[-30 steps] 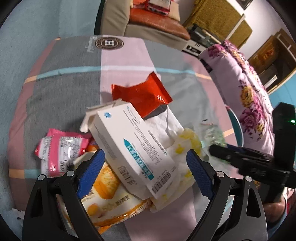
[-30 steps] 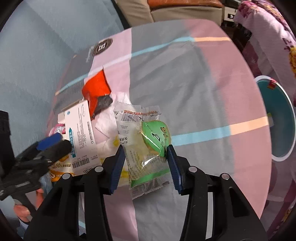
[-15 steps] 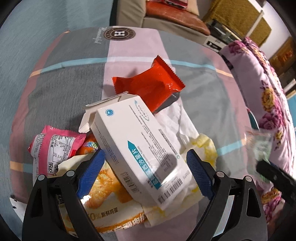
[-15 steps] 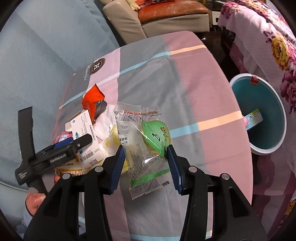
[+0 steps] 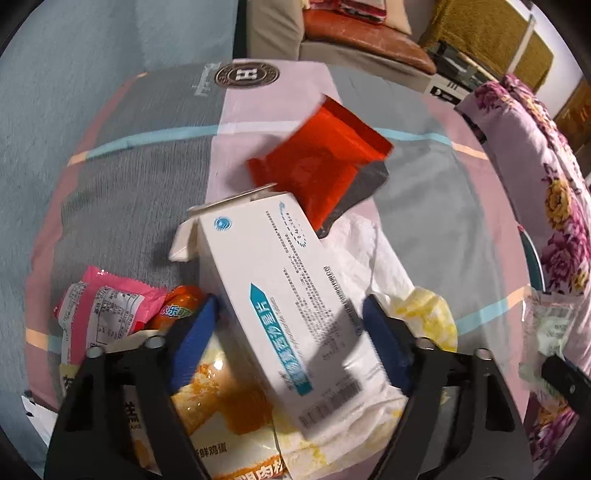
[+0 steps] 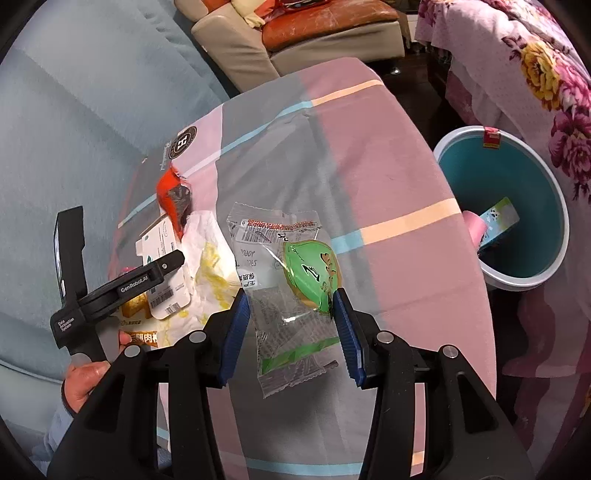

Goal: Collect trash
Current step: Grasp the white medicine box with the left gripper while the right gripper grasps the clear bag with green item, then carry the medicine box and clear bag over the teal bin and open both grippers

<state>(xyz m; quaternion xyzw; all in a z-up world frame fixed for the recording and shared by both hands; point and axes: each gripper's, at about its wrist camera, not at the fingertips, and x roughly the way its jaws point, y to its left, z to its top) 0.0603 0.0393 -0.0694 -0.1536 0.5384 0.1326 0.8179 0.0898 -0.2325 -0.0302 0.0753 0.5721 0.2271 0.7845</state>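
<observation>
My left gripper [image 5: 288, 328] is open, its blue pads on either side of a white medicine box [image 5: 280, 295] that lies on the trash pile. Around the box lie a red wrapper [image 5: 317, 170], a pink wrapper [image 5: 99, 306], an orange snack bag [image 5: 221, 398] and crumpled white paper [image 5: 373, 258]. My right gripper [image 6: 291, 317] is shut on a clear wrapper with a green cake [image 6: 291, 280], held above the tablecloth. The left gripper also shows in the right wrist view [image 6: 122, 284], over the pile.
A teal trash bin [image 6: 517, 206] stands on the floor right of the table, with a carton inside. The checked tablecloth [image 6: 369, 155] covers the round table. A flowered cover [image 5: 546, 177] and a sofa [image 5: 354, 33] lie beyond.
The right gripper has lifted the green-cake wrapper up and toward the bin side. The left gripper has closed in on the white box, which now sits between its pads.
</observation>
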